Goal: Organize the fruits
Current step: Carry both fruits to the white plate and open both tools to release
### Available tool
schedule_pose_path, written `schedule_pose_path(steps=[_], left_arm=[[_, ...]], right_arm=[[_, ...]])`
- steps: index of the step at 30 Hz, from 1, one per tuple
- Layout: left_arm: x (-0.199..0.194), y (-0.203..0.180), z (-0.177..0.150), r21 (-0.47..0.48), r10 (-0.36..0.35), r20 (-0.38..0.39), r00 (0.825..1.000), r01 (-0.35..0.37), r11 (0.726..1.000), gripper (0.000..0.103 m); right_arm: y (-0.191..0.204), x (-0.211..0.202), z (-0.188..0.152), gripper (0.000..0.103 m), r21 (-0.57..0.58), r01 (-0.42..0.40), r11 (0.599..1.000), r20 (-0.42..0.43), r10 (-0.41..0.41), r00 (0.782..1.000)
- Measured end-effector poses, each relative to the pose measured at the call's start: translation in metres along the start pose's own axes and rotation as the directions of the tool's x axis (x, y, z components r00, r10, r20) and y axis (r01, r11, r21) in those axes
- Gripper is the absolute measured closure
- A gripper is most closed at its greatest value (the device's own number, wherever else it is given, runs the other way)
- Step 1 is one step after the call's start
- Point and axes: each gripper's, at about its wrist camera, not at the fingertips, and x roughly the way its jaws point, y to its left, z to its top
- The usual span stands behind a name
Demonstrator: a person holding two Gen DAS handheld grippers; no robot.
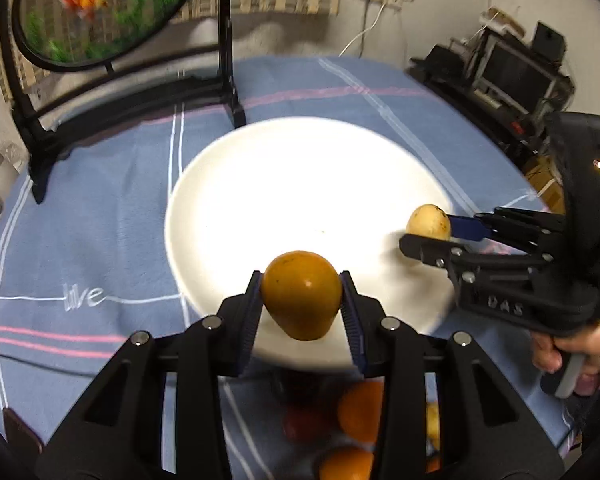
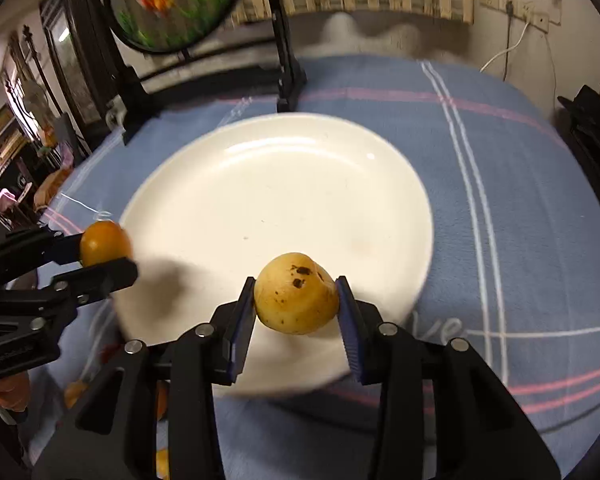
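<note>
The left gripper clamps an orange fruit above the bare white plate at 6 o'clock. The right gripper clamps a spotted yellow fruit at the plate's 4 o'clock. Nothing is placed yet; loose fruits remain on the tablecloth.

1. Orange fruit, smooth and egg-shaped, is clamped between blue pads over the near rim of the white plate
2. Pale yellow fruit, dark-spotted, is pinched likewise over the plate's near edge
3. More orange fruits lie blurred below
</note>
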Motion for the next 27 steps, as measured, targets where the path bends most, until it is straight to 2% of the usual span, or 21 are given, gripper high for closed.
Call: schedule_pose_path(steps=[3,10,11,12,13,14,16,18,22,25,27], left_arm=[[0.022,0.003,0.004,-0.004,0.007,-0.034,0.999,-0.007,1.0,0.065],[0.04,0.008,0.0,0.006,0.02,-0.063,0.998,-0.019,1.0,0.063],[0.039,0.007,0.0,0.009,0.027,-0.059,0.998,-0.027,1.0,0.061],[0.038,0.006,0.0,0.012,0.035,-0.056,0.998,-0.034,0.999,0.049],[0.033,0.005,0.0,0.014,0.055,-0.04,0.998,-0.054,0.998,0.036],[0.026,0.003,-0.001,0.015,0.075,-0.01,0.997,-0.074,0.997,0.032],[0.009,0.0,-0.002,0.026,0.098,0.036,0.995,-0.099,0.995,0.022],[-0.014,-0.003,-0.009,0.025,0.105,0.08,0.991,-0.107,0.994,0.012],[-0.053,-0.005,-0.034,0.002,0.107,0.119,0.987,-0.108,0.994,0.007],[-0.085,-0.005,-0.065,-0.042,0.089,0.159,0.983,-0.083,0.996,0.005],[-0.101,-0.006,-0.086,-0.065,0.091,0.177,0.98,-0.081,0.995,0.005]], right_arm=[[0.0,0.012,0.001,0.063,-0.018,-0.01,1.0,-0.024,0.01,1.0],[0.002,0.02,0.001,0.062,-0.058,-0.005,0.998,-0.031,0.003,1.0],[0.002,0.021,0.0,0.062,-0.057,-0.005,0.998,-0.031,0.003,1.0],[0.003,0.022,0.002,0.061,-0.06,0.002,0.998,-0.027,-0.003,1.0],[0.004,0.019,0.001,0.057,-0.062,0.011,0.998,-0.023,-0.012,1.0],[0.004,0.016,0.001,0.054,-0.06,0.006,0.998,-0.015,-0.007,1.0],[0.007,0.002,0.0,0.039,-0.055,-0.005,0.998,0.02,0.006,1.0],[0.012,-0.02,-0.004,0.039,-0.071,0.011,0.997,0.072,-0.006,0.997],[0.023,-0.06,-0.023,0.035,-0.076,-0.001,0.997,0.134,0.011,0.991],[0.029,-0.082,-0.05,0.031,-0.072,-0.084,0.994,0.146,0.094,0.985],[0.033,-0.092,-0.07,0.031,-0.082,-0.159,0.984,0.169,0.171,0.971]])
